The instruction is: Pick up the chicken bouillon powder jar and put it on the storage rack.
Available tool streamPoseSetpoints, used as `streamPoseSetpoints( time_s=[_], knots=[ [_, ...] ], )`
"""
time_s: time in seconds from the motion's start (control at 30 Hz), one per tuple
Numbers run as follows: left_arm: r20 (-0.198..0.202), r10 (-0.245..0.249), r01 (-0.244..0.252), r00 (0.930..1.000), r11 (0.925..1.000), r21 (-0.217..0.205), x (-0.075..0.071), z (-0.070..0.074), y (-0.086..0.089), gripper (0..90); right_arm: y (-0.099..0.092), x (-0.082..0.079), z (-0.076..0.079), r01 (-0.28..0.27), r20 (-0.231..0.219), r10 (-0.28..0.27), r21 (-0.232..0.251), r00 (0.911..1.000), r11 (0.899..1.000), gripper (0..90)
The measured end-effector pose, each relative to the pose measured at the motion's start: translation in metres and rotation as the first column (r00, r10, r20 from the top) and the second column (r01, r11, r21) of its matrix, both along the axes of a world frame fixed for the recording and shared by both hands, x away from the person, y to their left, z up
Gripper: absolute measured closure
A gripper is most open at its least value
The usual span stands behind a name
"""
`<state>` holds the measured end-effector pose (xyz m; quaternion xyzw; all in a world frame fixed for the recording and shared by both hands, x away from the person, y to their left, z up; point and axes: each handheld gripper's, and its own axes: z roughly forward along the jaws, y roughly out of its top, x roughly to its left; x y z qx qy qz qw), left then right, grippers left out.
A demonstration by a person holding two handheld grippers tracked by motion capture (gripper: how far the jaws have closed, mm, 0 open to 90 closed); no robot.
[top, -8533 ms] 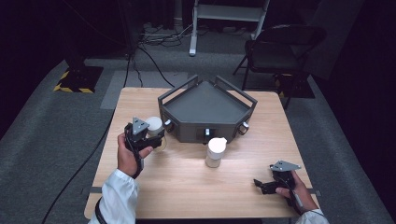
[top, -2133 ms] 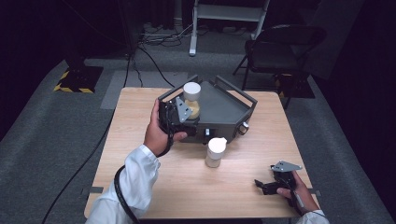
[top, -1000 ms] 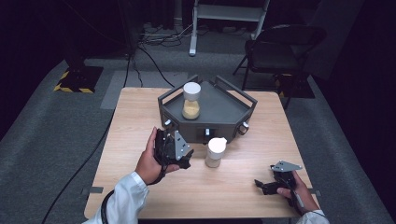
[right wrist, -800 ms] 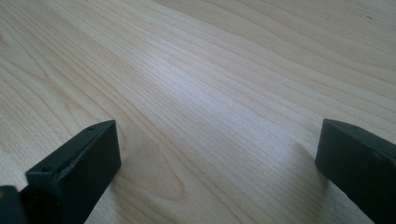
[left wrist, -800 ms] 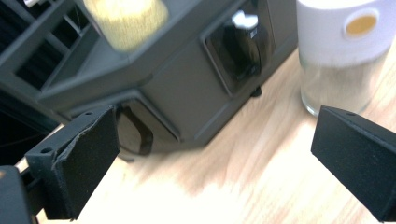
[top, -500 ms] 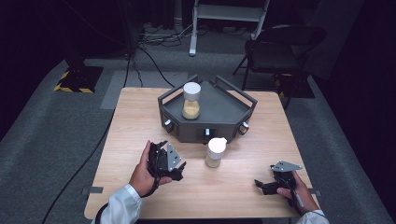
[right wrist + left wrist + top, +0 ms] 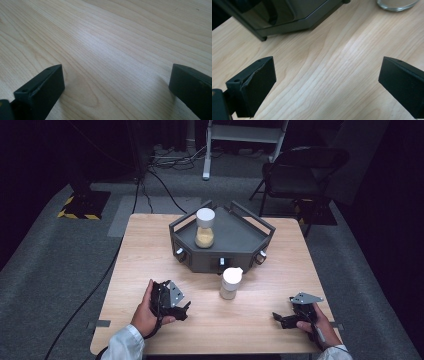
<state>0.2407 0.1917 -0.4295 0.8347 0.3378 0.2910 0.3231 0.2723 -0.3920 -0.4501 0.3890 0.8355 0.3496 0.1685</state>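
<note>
A square light-wood bench (image 7: 150, 250) stood on grey carpeted floor (image 7: 45, 265) in a dim room with dark surroundings. Behind it sat a black folding metal chair (image 7: 300, 170) and a white metal stand (image 7: 245, 135). Black cables (image 7: 155, 175) trailed over the carpet, near a yellow-and-black striped mat (image 7: 82, 205).

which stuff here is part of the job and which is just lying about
Job in hand:
- jar on the tray
- jar on the table
- dark tray
- left gripper, open
- right gripper, open

Lying about:
- folding chair
- floor cables
- white stand
</note>
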Motion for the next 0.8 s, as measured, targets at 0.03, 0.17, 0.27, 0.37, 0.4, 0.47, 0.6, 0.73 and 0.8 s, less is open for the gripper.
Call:
streamPoseSetpoints(
  time_s=[0.03, 0.17, 0.27, 0.37, 0.4, 0.47, 0.6, 0.73, 0.8],
  knots=[
    [-0.007, 0.008, -0.008, 0.9999, 0.9999, -0.008, 0.000, -0.001, 0.002, 0.9, 0.000, 0.000, 0.000, 0.000, 0.000, 0.000, 0.000, 1.0000, 1.000, 0.0],
    [-0.037, 0.022, -0.022, 0.9991, 0.9996, -0.015, 0.002, -0.005, 0.009, 0.9, 0.000, 0.000, 0.000, 0.000, 0.000, 0.000, 0.000, 1.0000, 1.000, 0.0],
    [-0.060, 0.033, -0.035, 0.9976, 0.9992, -0.020, 0.003, -0.007, 0.014, 1.0, 0.000, 0.000, 0.000, 0.000, 0.000, 0.000, 0.000, 1.0000, 1.000, 0.0],
    [-0.077, 0.047, -0.049, 0.9959, 0.9983, -0.031, 0.004, -0.009, 0.019, 1.1, 0.000, 0.000, 0.000, 0.000, 0.000, 0.000, 0.000, 1.0000, 1.000, 0.0],
    [-0.085, 0.051, -0.054, 0.9951, 0.9979, -0.036, 0.004, -0.009, 0.021, 1.1, 0.000, 0.000, 0.000, 0.000, 0.000, 0.000, 0.000, 1.0000, 1.000, 0.0],
    [-0.096, 0.052, -0.055, 0.9940, 0.9978, -0.036, 0.005, -0.010, 0.023, 1.1, 0.000, 0.000, 0.000, 0.000, 0.000, 0.000, 0.000, 1.0000, 1.000, 0.0],
    [-0.122, 0.058, -0.064, 0.9908, 0.9969, -0.045, 0.008, -0.012, 0.028, 1.1, 0.000, 0.000, 0.000, 0.000, 0.000, 0.000, 0.000, 1.0000, 1.000, 0.0],
    [-0.144, 0.059, -0.066, 0.9879, 0.9966, -0.048, 0.012, -0.014, 0.031, 1.2, 0.000, 0.000, 0.000, 0.000, 0.000, 0.000, 0.000, 1.0000, 1.000, 0.0],
    [-0.161, 0.060, -0.068, 0.9851, 0.9965, -0.048, 0.015, -0.015, 0.033, 1.3, 0.000, 0.000, 0.000, 0.000, 0.000, 0.000, 0.000, 1.0000, 1.000, 0.0]
  ],
)
